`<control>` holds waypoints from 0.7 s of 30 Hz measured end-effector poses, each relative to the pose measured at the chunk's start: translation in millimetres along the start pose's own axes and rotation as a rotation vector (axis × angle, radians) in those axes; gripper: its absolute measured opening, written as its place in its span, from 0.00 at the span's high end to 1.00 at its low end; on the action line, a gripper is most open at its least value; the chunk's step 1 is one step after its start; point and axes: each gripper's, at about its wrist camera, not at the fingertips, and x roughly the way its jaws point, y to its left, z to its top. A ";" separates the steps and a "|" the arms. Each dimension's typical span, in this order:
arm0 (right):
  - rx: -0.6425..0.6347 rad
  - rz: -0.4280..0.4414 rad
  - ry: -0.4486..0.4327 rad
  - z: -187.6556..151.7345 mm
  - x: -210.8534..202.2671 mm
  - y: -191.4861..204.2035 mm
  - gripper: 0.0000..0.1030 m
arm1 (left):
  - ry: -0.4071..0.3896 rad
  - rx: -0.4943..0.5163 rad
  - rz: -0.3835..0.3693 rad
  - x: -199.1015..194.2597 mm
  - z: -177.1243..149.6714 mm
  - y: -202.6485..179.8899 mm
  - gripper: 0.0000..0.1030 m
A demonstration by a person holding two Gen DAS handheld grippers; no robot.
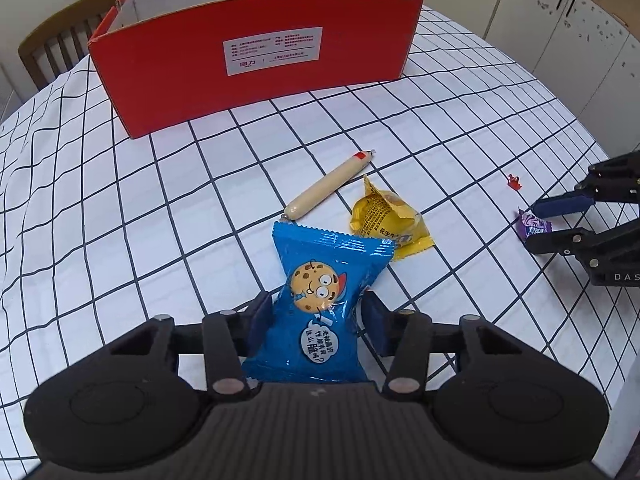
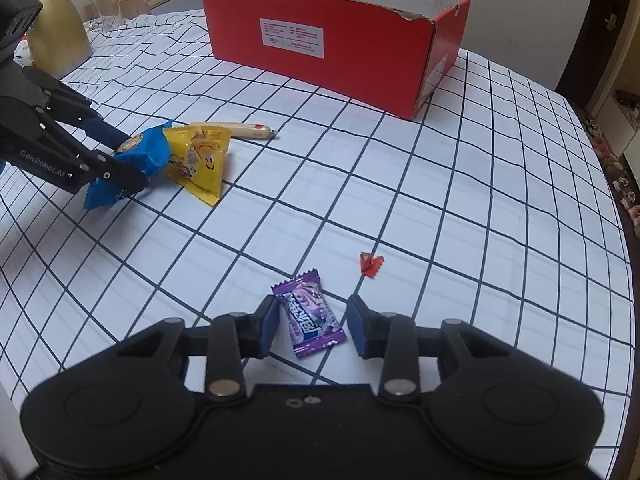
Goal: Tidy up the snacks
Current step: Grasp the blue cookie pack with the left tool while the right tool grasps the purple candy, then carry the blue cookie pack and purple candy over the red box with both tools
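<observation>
Blue cookie packet (image 1: 320,304) clamped at waist by left gripper (image 1: 318,320), long axis along fingers; purple candy (image 2: 310,322) noted on checked tablecloth (image 2: 440,208) between parted right gripper (image 2: 312,330) pads, untouched; red box (image 2: 332,40) sited well beyond.

I see glossy, crinkled foil on the blue cookie packet (image 1: 320,304), matt red cardboard on the box (image 1: 256,64), and soft checked cloth (image 2: 440,200) covering the worktop.
</observation>
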 end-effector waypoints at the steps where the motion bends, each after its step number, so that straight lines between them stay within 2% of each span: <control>1: 0.004 -0.004 0.000 -0.1 -0.4 0.7 0.71 | 0.004 -0.014 0.001 -0.2 0.2 1.1 0.56; 2: 0.008 -0.007 -0.001 -0.4 -0.8 1.6 0.73 | 0.007 -0.030 0.005 -0.5 0.4 2.0 0.59; 5: 0.034 -0.030 -0.001 -1.4 -1.5 5.0 0.76 | 0.007 -0.078 0.006 -2.0 0.3 3.9 0.61; 11: 0.088 -0.083 -0.013 -5.9 -4.0 15.5 0.79 | -0.005 -0.112 0.028 -10.0 -6.4 -6.0 0.68; 21: 0.240 -0.110 -0.031 -16.1 -19.4 29.1 0.80 | -0.018 -0.250 0.029 -28.2 -24.2 -2.9 0.70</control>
